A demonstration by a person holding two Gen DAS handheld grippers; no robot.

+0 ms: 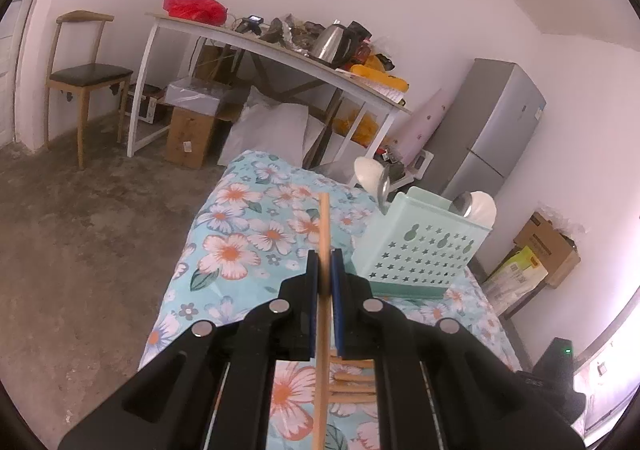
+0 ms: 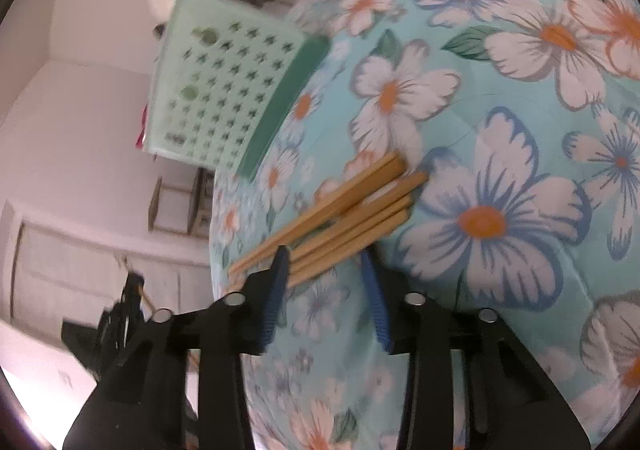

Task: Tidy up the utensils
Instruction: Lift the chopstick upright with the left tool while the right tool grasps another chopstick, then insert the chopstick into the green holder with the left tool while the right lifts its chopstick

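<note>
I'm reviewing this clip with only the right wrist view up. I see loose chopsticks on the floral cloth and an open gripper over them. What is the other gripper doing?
Observer: The left gripper is shut on a single chopstick, pinched between its blue pads.
Operator: Which way is it pointing?
Observer: It points roughly toward the mint utensil holder standing on the floral cloth, just to the holder's left.
Operator: Is anything in that holder yet? It's blurred for me.
Observer: Yes, two spoons stick out of its top: one at the far end, another at the near end.
</note>
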